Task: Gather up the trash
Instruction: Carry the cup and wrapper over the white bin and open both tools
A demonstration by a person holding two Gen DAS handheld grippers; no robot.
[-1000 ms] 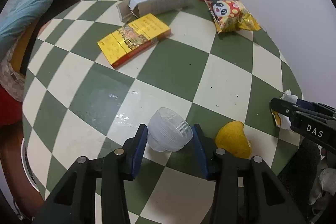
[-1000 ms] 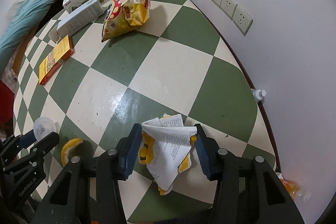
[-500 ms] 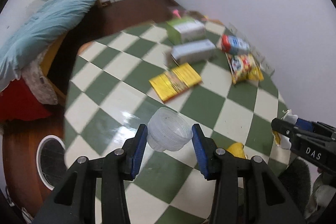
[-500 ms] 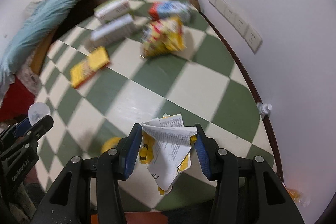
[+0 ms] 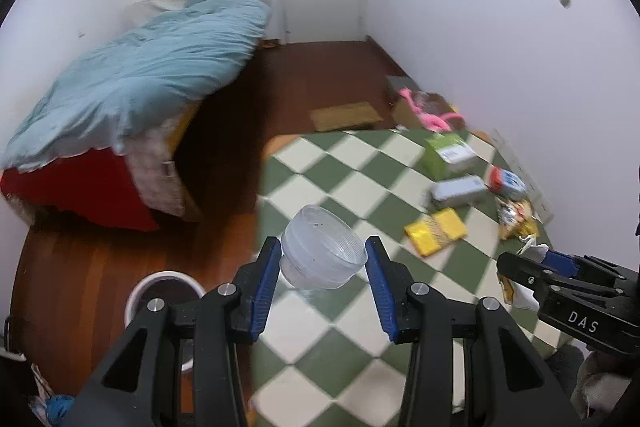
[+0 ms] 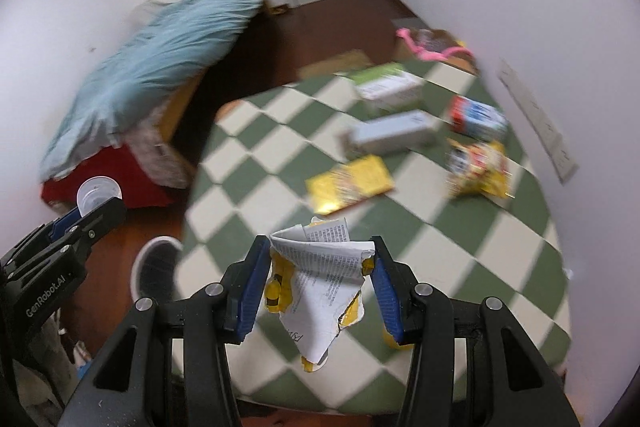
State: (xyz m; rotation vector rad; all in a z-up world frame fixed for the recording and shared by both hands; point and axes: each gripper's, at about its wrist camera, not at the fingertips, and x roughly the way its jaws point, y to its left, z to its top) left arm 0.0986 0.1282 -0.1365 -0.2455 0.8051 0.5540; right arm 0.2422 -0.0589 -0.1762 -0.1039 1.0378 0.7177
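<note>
Now: carry-to-bin step | left gripper (image 5: 322, 267) clamps clear plastic cup (image 5: 323, 254) | right gripper (image 6: 320, 277) clamps torn wrapper (image 6: 318, 279), both above table (image 5: 348, 351) | next: swing over white bin (image 5: 164, 287), release.

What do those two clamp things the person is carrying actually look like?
Each hand-held gripper is a black plastic frame with triangular cut-outs, silver pivot bolts and two fingers lined with ribbed blue pads. The left hand-held gripper carries white "GenRobot.AI" lettering on its side, seen from the other camera; the right hand-held gripper reads "DAS". No cables or sleeves show.
</note>
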